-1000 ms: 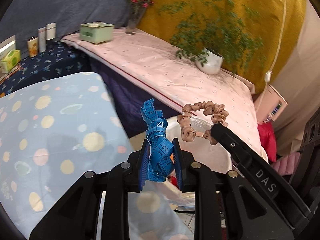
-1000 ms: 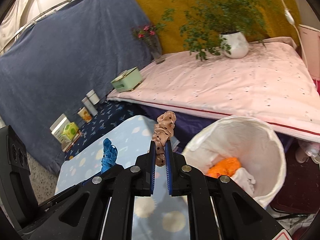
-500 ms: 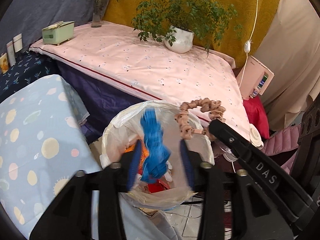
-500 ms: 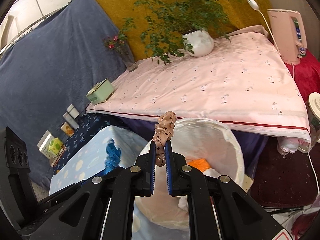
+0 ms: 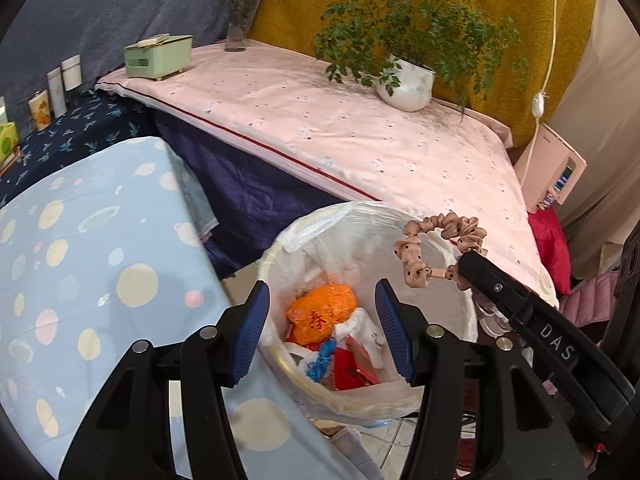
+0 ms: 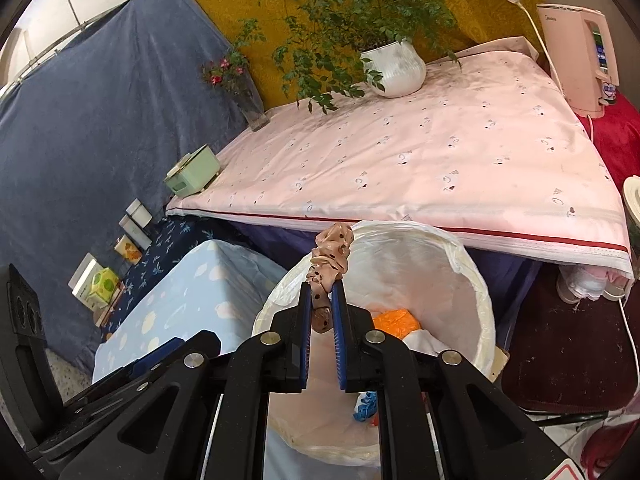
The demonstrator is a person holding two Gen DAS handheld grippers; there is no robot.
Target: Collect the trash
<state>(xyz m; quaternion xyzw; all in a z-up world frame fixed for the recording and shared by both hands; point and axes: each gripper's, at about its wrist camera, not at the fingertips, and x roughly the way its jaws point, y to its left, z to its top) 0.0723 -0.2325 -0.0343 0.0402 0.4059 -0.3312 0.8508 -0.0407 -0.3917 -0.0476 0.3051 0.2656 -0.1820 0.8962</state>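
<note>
Gaping empty above the bin, left hand-held gripper; right hand-held gripper, opening, pinches scrunchie.

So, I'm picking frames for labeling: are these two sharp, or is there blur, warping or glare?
Left wrist view: sharp on the trash bin and scrunchie; fisheye bends the pink bed edge; corners black. Right wrist view: also sharp; blue pads crisp, scrunchie clear; the same curved warping; no strong glare, soft even light.

Blue tape measure lies crumpled in the lined bin; spotted pink scrunchie hangs above it
</note>
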